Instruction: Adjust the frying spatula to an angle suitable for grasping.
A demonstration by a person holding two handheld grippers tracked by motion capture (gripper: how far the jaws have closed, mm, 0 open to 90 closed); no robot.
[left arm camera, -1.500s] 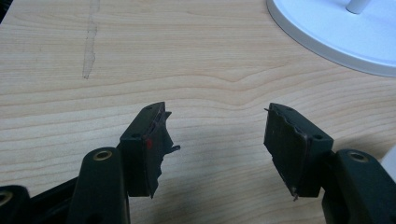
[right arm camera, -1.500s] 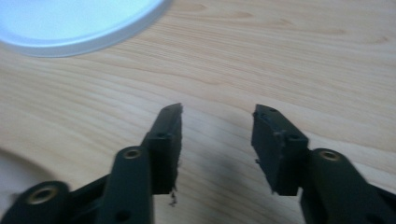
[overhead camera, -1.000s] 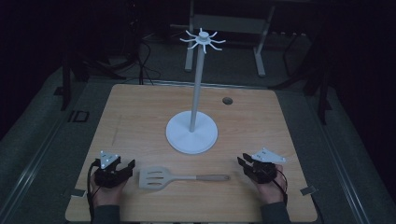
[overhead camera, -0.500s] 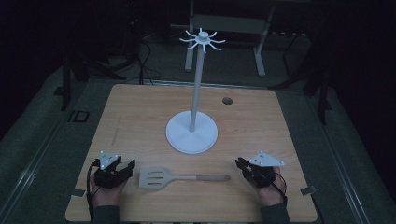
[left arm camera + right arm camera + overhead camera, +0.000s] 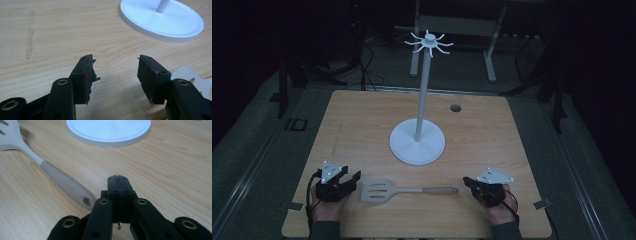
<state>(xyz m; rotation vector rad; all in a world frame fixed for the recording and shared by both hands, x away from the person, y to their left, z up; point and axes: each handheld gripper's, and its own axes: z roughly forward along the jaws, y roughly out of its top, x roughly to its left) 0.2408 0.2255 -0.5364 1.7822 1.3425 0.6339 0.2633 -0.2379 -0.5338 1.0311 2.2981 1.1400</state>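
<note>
A pale slotted spatula lies flat near the table's front edge, head to the left, handle to the right. Behind it stands a white stand with a round base, a tall pole and hooked arms on top. My left gripper rests on the table just left of the spatula head, jaws open with bare wood between them. My right gripper sits just right of the handle's end, jaws pressed together on nothing.
The wooden table has a small dark hole at the back right. A faint scuff mark runs along the wood at the left. Dark floor and metal frame legs surround the table.
My right gripper has drifted slightly left and toward the handle's end. The left gripper and the spatula have stayed put.
</note>
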